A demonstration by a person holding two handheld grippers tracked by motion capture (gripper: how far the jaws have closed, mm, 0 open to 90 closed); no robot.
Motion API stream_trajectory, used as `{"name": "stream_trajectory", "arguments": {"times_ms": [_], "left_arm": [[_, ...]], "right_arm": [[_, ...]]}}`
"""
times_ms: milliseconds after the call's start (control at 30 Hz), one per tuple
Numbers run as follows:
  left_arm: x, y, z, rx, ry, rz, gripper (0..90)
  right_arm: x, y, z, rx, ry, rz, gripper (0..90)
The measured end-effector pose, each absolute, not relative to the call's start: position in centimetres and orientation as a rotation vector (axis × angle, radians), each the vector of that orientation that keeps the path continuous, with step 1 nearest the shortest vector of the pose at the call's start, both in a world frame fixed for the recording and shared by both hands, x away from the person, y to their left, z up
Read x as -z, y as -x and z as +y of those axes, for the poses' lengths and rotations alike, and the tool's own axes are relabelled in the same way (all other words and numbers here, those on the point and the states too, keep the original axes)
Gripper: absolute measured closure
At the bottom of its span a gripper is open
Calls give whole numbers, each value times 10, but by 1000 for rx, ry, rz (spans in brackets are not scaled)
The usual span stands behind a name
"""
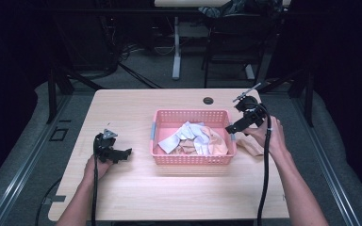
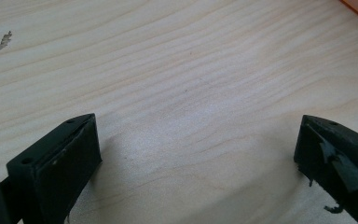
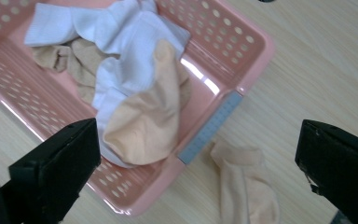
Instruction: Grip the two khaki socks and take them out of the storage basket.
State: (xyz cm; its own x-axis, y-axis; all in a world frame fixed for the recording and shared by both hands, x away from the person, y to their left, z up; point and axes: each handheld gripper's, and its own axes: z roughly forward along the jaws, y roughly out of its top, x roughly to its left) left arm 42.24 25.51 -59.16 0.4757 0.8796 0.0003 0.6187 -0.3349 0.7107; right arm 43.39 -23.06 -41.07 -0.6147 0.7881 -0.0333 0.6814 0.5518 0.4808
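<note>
Tabletop (image 2: 177, 70): pale wood grain, smooth, matt, marked by small dark scuff. Basket (image 3: 242, 51): pink plastic, perforated, glossy where light is reflected; grey plastic handle insert (image 3: 209, 128) dotted with fine holes. Socks in basket (image 3: 135, 88): soft knitted cloth, white and peach, matt, crumpled. Peach sock (image 3: 244, 186) on tabletop: same matt knit. Gripper pads (image 2: 335, 161): black, matt, torn at edges.

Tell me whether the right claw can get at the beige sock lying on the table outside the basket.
Probably yes. The right claw is open just above the beige sock, which lies flat on the table beside the pink basket with nothing over it.
</note>
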Motion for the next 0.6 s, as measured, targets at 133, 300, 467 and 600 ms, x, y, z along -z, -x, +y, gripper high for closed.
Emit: {"name": "stream_trajectory", "arguments": {"times_ms": [133, 300, 467, 600], "left_arm": [[592, -422, 255, -517, -2073, 1234, 0], [592, -422, 255, -515, -2073, 1235, 0], [591, -423, 255, -515, -2078, 1232, 0], [592, -423, 255, -515, -2077, 1232, 0]], "right_arm": [[416, -437, -213, -623, -1183, 2586, 39], [434, -445, -196, -591, -1149, 2654, 148], [454, -453, -184, -547, -1169, 2692, 212], [467, -461, -177, -506, -1200, 2705, 289]]}}
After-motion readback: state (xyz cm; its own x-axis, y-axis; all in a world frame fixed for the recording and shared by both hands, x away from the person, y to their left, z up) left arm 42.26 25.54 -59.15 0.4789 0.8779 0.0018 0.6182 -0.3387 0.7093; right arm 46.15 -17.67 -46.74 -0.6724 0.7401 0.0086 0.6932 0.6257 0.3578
